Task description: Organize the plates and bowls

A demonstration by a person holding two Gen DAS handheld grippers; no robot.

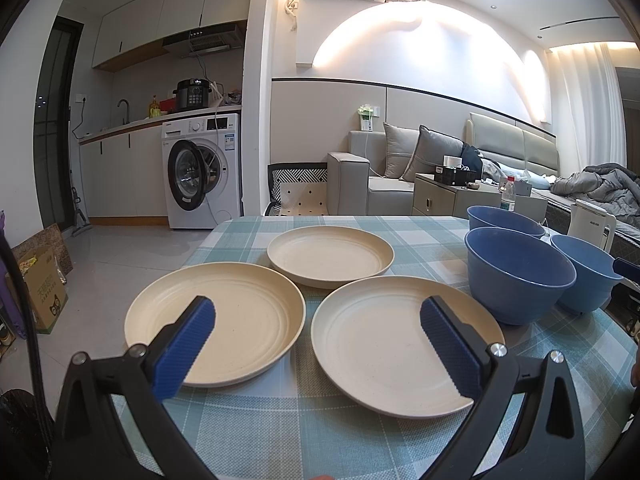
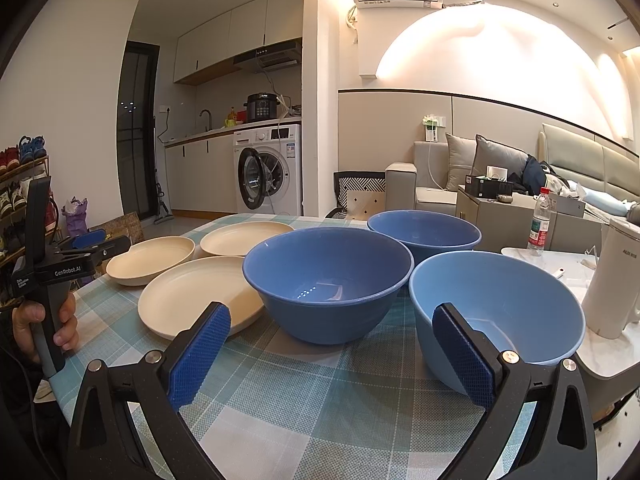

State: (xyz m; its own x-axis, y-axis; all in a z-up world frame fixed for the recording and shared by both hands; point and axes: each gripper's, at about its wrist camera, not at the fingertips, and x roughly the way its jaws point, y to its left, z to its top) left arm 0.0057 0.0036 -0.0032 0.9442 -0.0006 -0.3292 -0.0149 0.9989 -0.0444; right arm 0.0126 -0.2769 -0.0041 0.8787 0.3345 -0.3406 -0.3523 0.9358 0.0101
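Three cream plates lie apart on the checked tablecloth [image 1: 280,432]: a left plate [image 1: 240,320], a right plate [image 1: 372,344] and a far plate [image 1: 330,254]. Three blue bowls stand upright to their right: a near one [image 1: 520,274], a back one [image 1: 504,220] and a right one [image 1: 588,268]. My left gripper [image 1: 318,322] is open and empty, held above the near edges of the two front plates. My right gripper [image 2: 332,330] is open and empty in front of the middle bowl [image 2: 328,280] and the lighter right bowl [image 2: 500,308]. The left gripper also shows in the right wrist view [image 2: 90,242].
A white electric kettle [image 2: 616,280] stands on a white surface right of the bowls, with a water bottle [image 2: 540,224] behind it. Beyond the table's far edge are a sofa [image 1: 384,176] and a washing machine [image 1: 204,172]. A cardboard box [image 1: 40,280] sits on the floor at left.
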